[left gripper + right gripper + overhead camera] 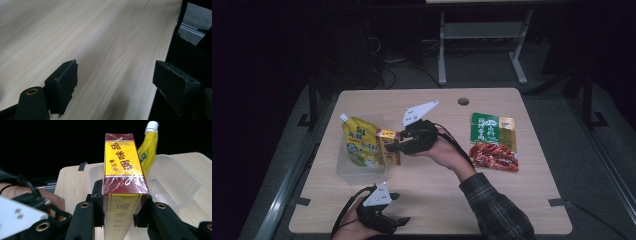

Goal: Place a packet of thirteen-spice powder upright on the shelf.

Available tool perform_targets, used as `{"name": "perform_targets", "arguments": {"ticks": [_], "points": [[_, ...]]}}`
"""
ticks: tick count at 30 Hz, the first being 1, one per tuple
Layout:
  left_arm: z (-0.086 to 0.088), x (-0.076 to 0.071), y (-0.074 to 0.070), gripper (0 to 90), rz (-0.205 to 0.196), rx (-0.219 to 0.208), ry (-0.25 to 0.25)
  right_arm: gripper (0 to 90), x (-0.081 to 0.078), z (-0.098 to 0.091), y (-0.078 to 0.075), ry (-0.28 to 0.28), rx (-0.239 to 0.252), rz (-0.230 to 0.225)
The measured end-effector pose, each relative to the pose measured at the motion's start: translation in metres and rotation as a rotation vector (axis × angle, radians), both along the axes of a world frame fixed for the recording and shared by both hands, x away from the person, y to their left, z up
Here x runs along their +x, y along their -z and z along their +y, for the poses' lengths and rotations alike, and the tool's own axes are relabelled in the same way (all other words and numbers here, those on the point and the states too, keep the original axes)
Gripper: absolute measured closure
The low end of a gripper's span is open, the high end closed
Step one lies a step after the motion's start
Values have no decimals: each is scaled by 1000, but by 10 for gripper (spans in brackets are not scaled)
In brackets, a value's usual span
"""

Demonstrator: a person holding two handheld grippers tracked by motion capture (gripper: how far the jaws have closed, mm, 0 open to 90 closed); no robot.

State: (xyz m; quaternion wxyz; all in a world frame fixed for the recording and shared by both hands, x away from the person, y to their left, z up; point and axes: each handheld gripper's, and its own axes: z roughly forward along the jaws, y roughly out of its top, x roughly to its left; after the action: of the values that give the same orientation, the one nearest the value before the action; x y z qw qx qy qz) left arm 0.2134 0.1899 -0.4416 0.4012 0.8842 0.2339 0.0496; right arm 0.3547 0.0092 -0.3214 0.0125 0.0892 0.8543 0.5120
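Currently the right gripper (pixel 401 141) clamps a maroon-and-yellow wrapped box (pixel 388 146) over a clear plastic tray (pixel 343 167); the left gripper (pixel 396 209) gapes wide, holding nothing.

My right gripper (pixel 401 142), black, two-jawed, with a grey three-cornered plate on top: held level over the middle of the table, pointing to the left in the high view, both pads pressed on the sides of a box. My right hand (pixel 443 150): wrapped round its body, with the forearm in a dark plaid sleeve. My left gripper (pixel 404 220), same build: low at the table's near edge, jaws spread wide with nothing between them. My left hand (pixel 347 227): gripping it from behind.
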Motion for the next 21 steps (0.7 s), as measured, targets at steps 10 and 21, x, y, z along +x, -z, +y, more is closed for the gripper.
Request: {"name": "perform_targets", "arguments": {"ticks": [10, 21], "points": [[-2, -1, 0, 194, 4, 2, 17, 675, 5, 38, 16, -31, 3, -17], [-3, -2, 1, 194, 5, -2, 28, 675, 4, 72, 30, -76, -16, -35]]}}
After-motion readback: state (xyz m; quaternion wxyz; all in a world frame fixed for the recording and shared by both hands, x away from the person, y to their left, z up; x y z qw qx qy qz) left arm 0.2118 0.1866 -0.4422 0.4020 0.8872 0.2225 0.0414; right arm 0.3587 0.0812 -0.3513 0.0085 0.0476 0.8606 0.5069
